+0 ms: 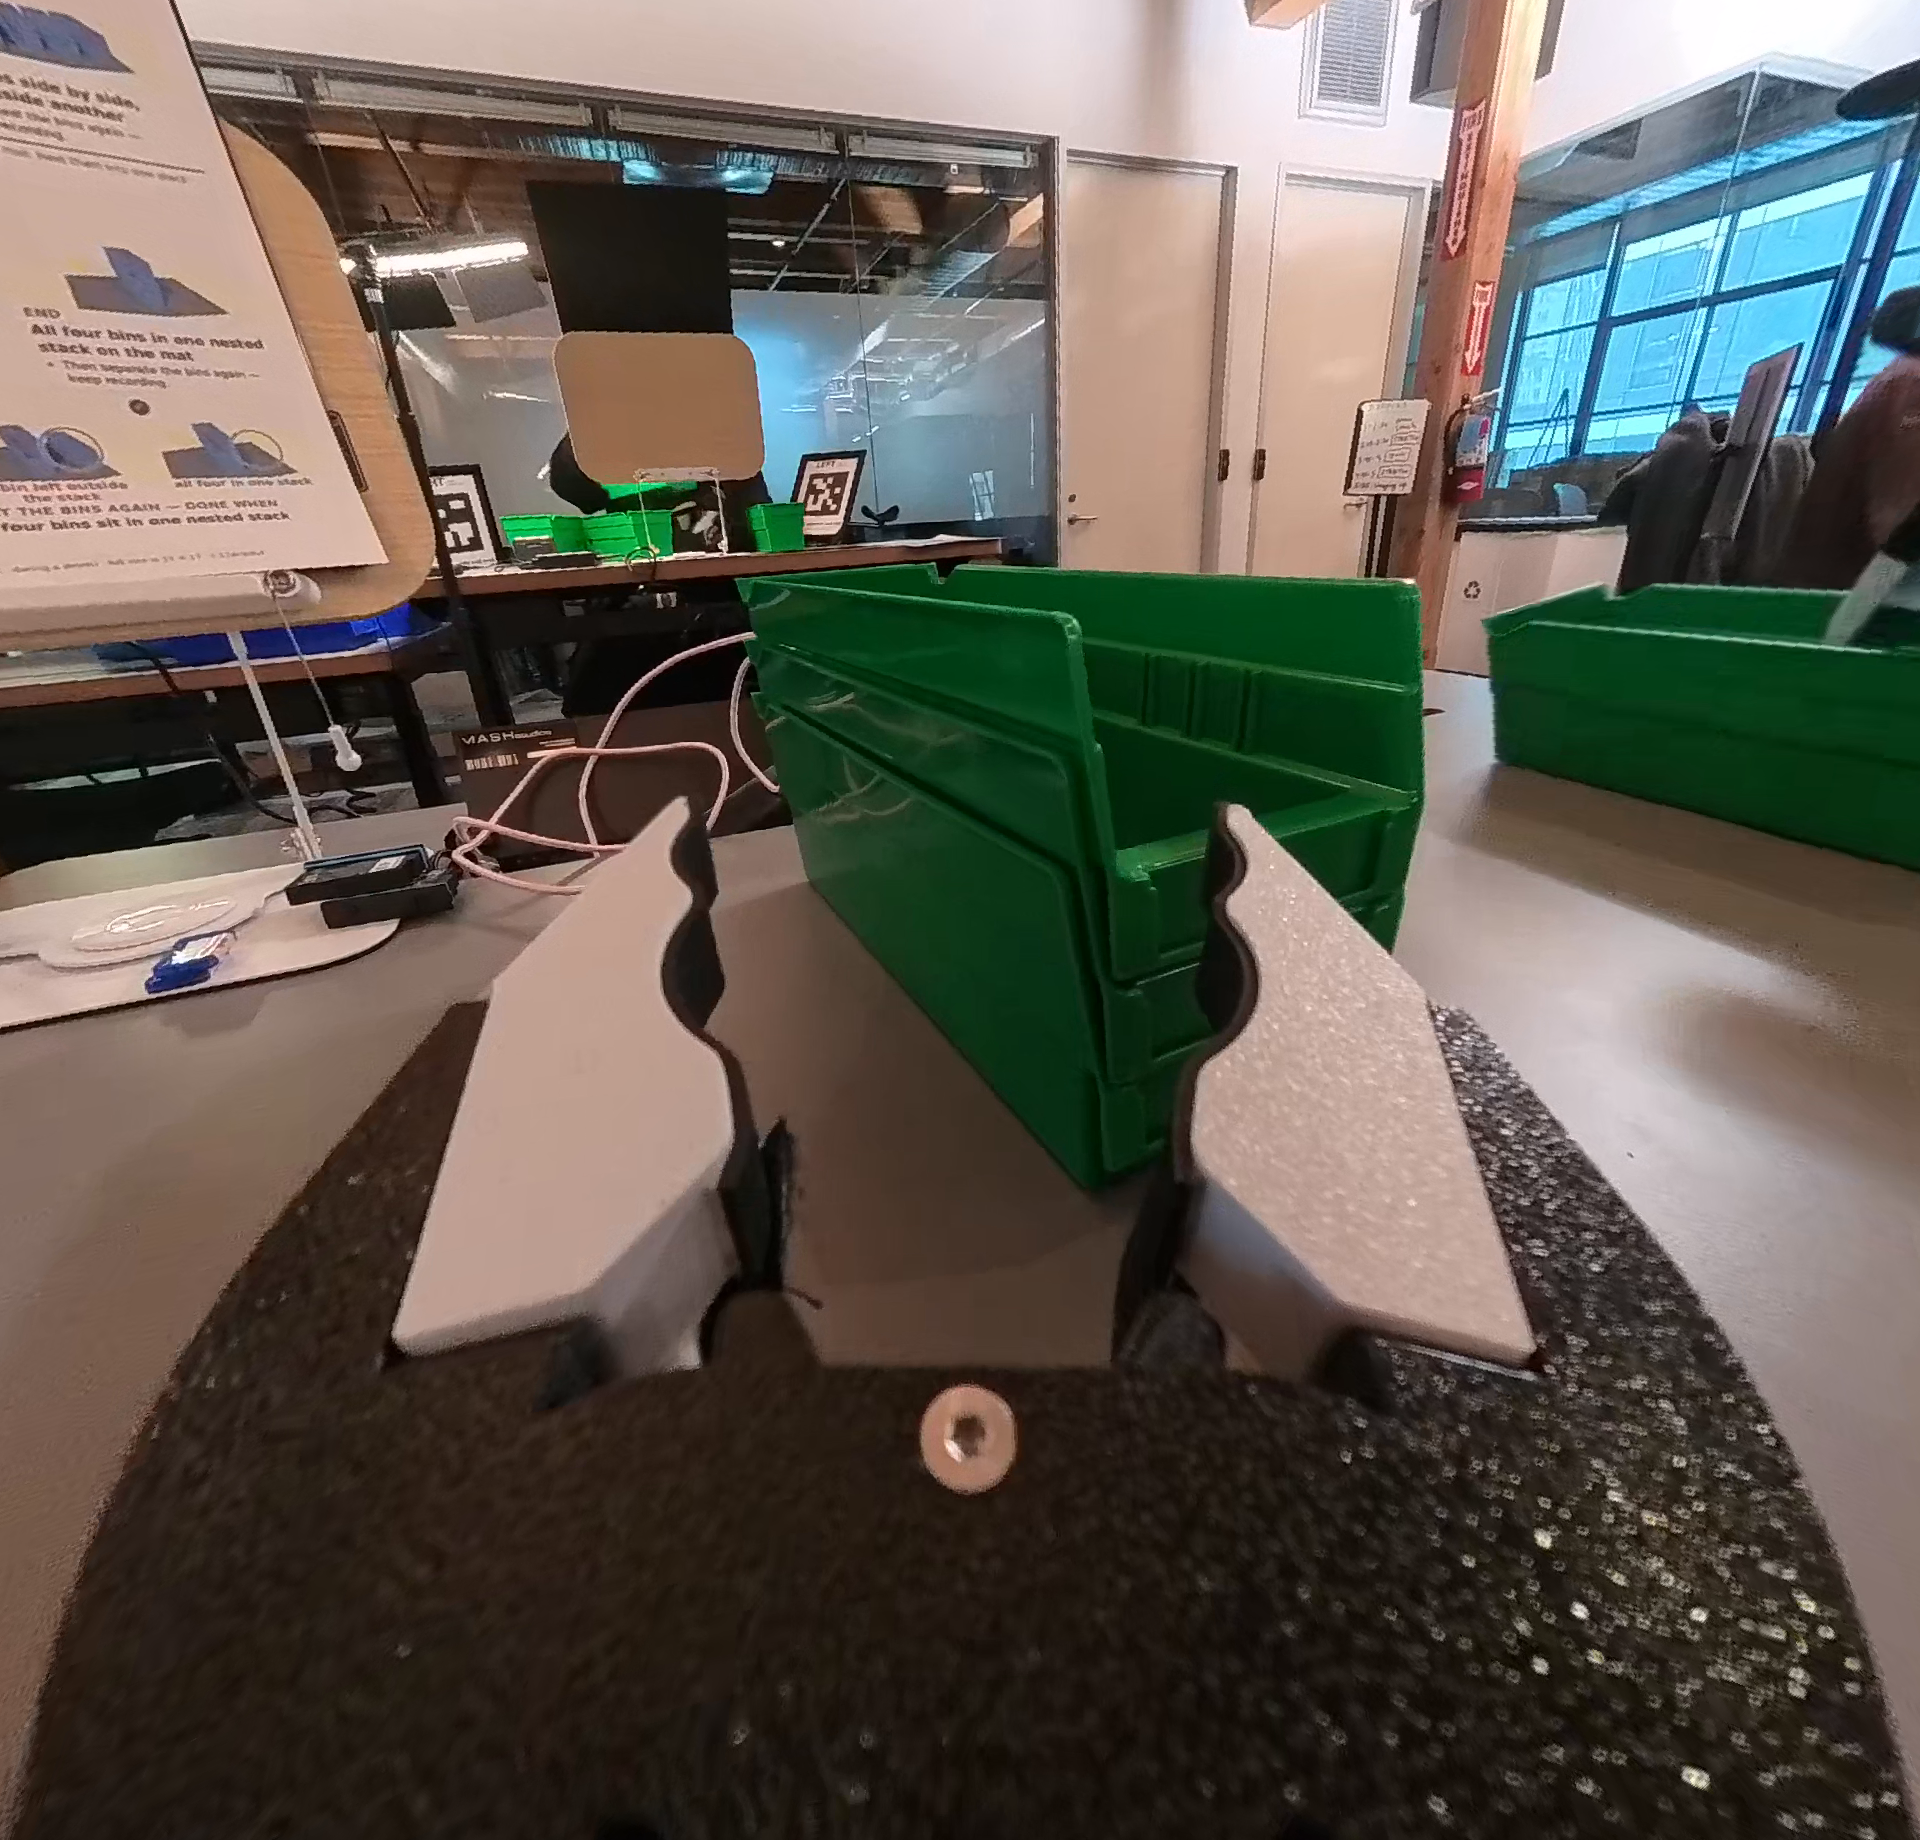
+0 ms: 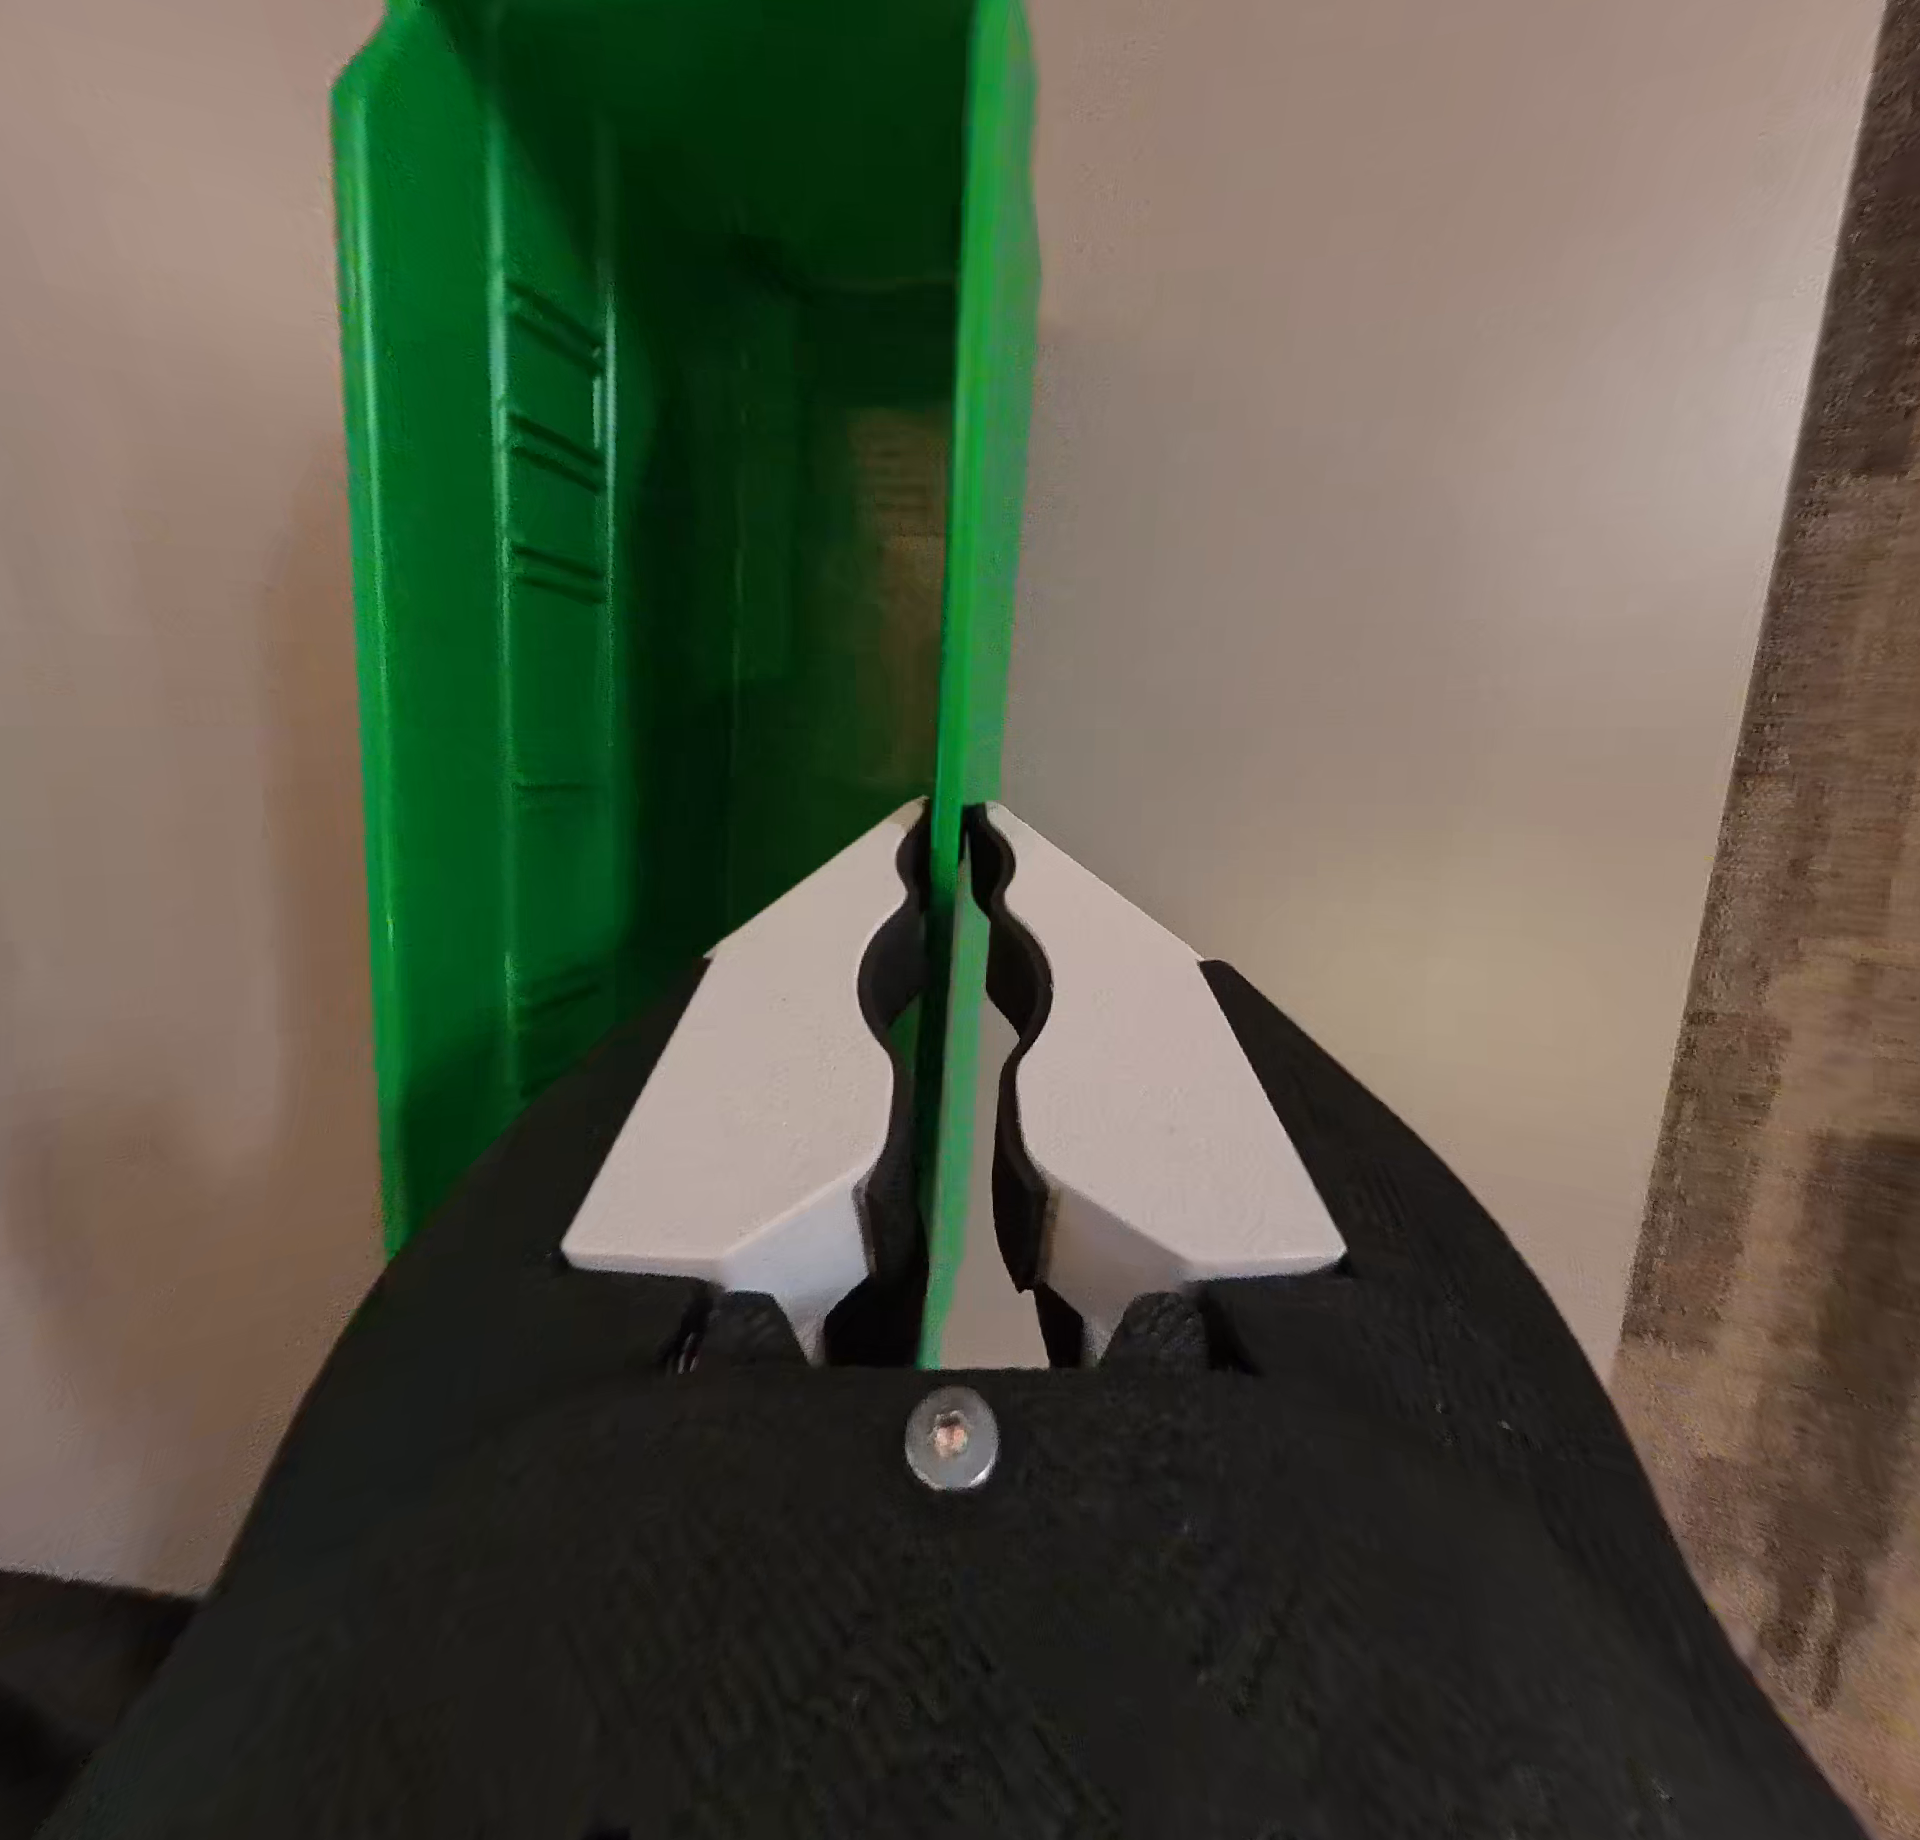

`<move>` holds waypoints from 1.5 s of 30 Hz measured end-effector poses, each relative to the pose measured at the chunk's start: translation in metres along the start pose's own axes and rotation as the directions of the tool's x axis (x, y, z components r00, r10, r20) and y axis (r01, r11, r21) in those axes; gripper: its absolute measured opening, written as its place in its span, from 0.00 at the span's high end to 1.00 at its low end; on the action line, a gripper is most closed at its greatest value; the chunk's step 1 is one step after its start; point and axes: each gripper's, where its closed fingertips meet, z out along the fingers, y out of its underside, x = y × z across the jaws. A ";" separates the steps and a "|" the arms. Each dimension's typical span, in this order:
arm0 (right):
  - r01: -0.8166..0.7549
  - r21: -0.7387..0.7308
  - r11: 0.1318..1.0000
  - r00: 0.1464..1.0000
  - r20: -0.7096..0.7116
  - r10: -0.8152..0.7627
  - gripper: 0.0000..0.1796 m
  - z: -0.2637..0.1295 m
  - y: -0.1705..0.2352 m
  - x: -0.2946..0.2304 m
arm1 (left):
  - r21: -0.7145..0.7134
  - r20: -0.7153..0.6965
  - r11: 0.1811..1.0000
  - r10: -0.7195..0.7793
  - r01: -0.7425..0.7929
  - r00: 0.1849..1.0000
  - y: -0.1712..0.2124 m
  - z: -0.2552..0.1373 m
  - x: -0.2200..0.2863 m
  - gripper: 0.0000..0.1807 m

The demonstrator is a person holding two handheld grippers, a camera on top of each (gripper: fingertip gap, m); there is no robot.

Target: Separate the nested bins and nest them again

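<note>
A stack of nested green bins (image 1: 935, 917) stands on the grey table just ahead of my left gripper (image 1: 961, 855). The left jaws stand wide open around the stack's near corner, and the pads do not touch it. A separate green bin (image 1: 1704, 720) sits at the far right of the left wrist view. My right gripper (image 2: 945, 814) is shut on the thin side wall of a green bin (image 2: 977, 543), with both pads pressed on the wall. That bin's inside (image 2: 675, 543) stretches away to the left of the wall.
A white instruction sheet on a stand (image 1: 156, 263) is at the left. A pink cable (image 1: 582, 803) and small black devices (image 1: 374, 881) lie on the table beyond the left finger. A brown fabric edge (image 2: 1787, 855) runs along the right.
</note>
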 end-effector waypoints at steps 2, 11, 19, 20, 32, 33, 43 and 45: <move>0.006 -0.025 1.000 1.000 -0.028 -0.007 0.98 -0.011 -0.004 -0.003 | 0.002 -0.003 1.000 -0.009 0.009 1.000 0.000 0.000 0.000 0.49; 0.134 0.090 0.987 0.978 0.145 -0.147 0.98 -0.111 -0.074 -0.152 | -0.085 -0.146 0.985 -0.160 0.148 0.976 0.012 0.005 0.020 0.49; 0.248 0.163 0.955 0.879 0.376 -0.292 0.99 -0.149 -0.097 -0.352 | -0.319 -0.358 0.913 -0.365 0.255 0.859 0.032 0.010 0.077 0.36; 0.258 0.136 0.957 0.871 0.396 -0.291 0.99 -0.145 -0.093 -0.370 | -0.330 -0.371 0.922 -0.322 0.200 0.871 0.034 0.010 0.084 0.37; 0.151 0.048 0.987 0.919 0.361 -0.158 0.98 -0.087 -0.094 -0.424 | -0.175 -0.283 0.975 -0.185 0.139 0.941 0.018 0.006 0.068 0.43; 0.126 0.047 0.991 0.917 0.376 -0.134 0.98 -0.085 -0.094 -0.426 | -0.162 -0.267 0.975 -0.192 0.153 0.944 0.017 0.006 0.062 0.43; 0.058 0.048 0.997 0.937 0.341 -0.071 0.98 -0.066 -0.094 -0.445 | -0.140 -0.206 0.975 -0.197 0.171 0.958 0.017 0.002 0.044 0.44; 0.091 0.054 0.994 0.944 0.313 -0.104 0.98 -0.064 -0.095 -0.448 | -0.140 -0.203 0.976 -0.191 0.164 0.961 0.018 0.001 0.043 0.44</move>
